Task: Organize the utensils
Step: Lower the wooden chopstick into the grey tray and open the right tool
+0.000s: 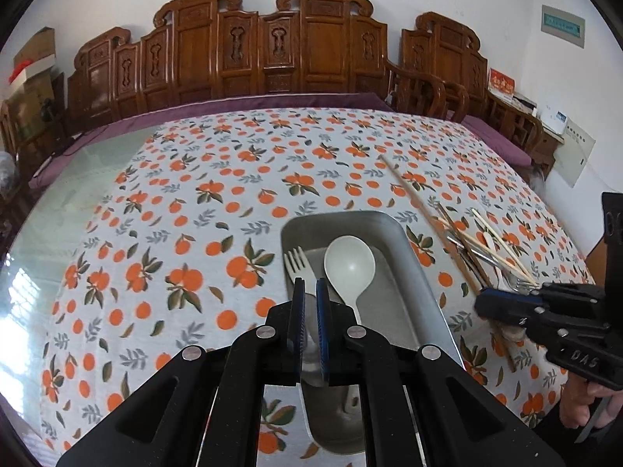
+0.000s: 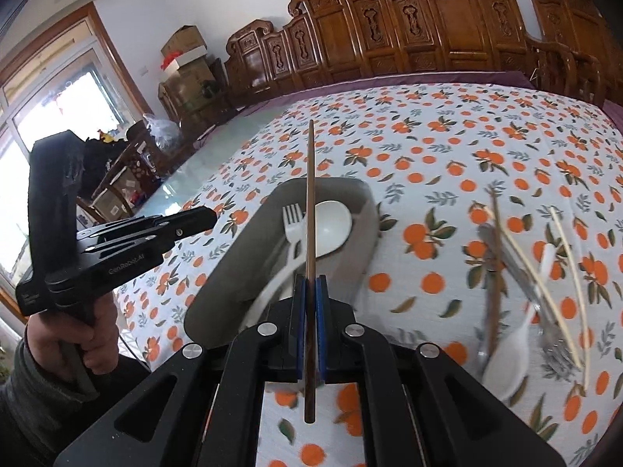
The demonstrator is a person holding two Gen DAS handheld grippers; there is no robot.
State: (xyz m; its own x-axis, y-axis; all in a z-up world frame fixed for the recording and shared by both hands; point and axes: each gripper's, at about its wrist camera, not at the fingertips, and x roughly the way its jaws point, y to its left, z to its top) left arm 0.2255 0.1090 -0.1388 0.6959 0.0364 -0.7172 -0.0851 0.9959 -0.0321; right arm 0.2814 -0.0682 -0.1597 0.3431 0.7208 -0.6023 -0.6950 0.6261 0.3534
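A grey metal tray (image 1: 389,225) (image 2: 362,194) lies on the orange-print cloth. In it are a white fork (image 1: 298,264) (image 2: 292,222) and a white ladle spoon (image 1: 350,262) (image 2: 331,225). My left gripper (image 1: 309,284) (image 2: 210,216) hovers over the tray's near end, shut, with nothing seen in it. My right gripper (image 2: 310,278) (image 1: 481,303) is shut on a long brown chopstick (image 2: 310,194) (image 1: 405,183), which points away over the tray. A loose pile of utensils (image 1: 486,249) (image 2: 525,272) lies on the cloth right of the tray: pale chopsticks, metal forks and a white spoon.
Carved wooden chairs (image 1: 272,50) line the table's far side. Left of the cloth the table's glass top (image 1: 78,194) shows bare. A person's hand (image 2: 97,334) grips the left gripper's handle near the table's left edge.
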